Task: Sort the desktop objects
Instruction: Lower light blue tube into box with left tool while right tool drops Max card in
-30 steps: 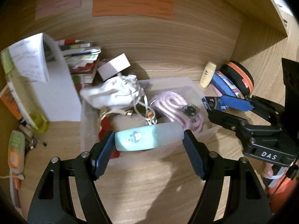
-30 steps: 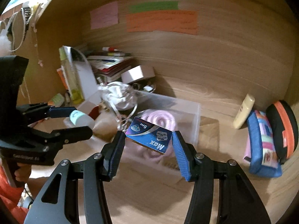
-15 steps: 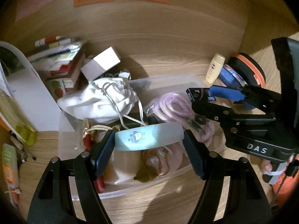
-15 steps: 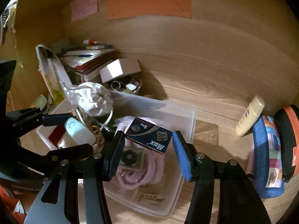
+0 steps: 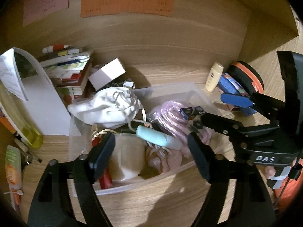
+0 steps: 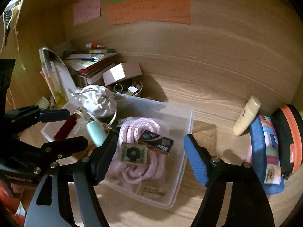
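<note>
Mint tube (image 5: 158,138) lies in the clear bin (image 5: 197,94), long axis crosswise between the left gripper (image 5: 151,147)'s opening, untouching fingers; right gripper (image 6: 149,151) likewise opening above the blue box (image 6: 158,143).
</note>
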### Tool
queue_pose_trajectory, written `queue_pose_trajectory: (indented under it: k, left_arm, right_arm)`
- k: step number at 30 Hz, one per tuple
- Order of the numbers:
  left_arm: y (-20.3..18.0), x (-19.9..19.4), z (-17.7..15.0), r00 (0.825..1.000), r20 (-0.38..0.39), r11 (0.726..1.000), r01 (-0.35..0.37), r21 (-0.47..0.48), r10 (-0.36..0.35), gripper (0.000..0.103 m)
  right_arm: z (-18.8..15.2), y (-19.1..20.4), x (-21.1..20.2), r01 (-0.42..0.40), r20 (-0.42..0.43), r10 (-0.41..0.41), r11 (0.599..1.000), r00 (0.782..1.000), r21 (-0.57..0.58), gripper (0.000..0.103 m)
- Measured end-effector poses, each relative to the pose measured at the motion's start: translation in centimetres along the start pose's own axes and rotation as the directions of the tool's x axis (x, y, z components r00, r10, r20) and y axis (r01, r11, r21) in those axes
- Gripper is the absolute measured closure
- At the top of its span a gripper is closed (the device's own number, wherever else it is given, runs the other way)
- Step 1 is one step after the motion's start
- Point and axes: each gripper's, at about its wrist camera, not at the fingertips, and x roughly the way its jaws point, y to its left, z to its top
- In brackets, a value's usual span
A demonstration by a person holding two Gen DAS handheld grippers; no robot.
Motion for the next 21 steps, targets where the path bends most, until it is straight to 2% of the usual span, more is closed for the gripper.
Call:
queue_pose_trajectory:
  k: [2, 9, 12, 17, 21]
  left_arm:
    - [0.0, -0.4, -0.3, 1.0, 0.01, 1.0, -0.018, 0.004, 0.018, 0.016]
    - [0.4, -1.6, -1.5, 0.999, 0.009, 0.999, -0.042, -0.006, 0.043, 0.015]
    - [0.4, -2.1, -1.9, 0.998, 0.02, 0.998, -0.063, -0.006, 0.063, 0.014]
    - [0.8, -3.1, -2.7, 0.996, 0.043, 0.997, -0.074, -0.026, 0.075, 0.009]
    - [0.9, -3.3, -3.2, 0.993, 0.057, 0.994, -0.103, -0.039, 0.106, 0.009]
  right_arm:
    - [-0.2, 0.1, -0.7, 0.003, 0.005, -0.003, 1.0, 1.0, -0.004, 0.031]
    - [-1.3, 0.8, -2.8, -0.013, 0.018, 0.013, 1.0, 1.0, 0.008, 0.028]
    - [-1.8, 1.4, -3.7, -0.02, 0.035, 0.02, 1.0, 0.999, 0.01, 0.02]
    - [-2.6, 2.6, -5.2, -0.022, 0.071, 0.023, 1.0, 0.997, -0.007, 0.019]
    - [-3.4, 3.2, -5.7, -0.002, 0.096, 0.004, 1.0, 0.995, -0.014, 0.013]
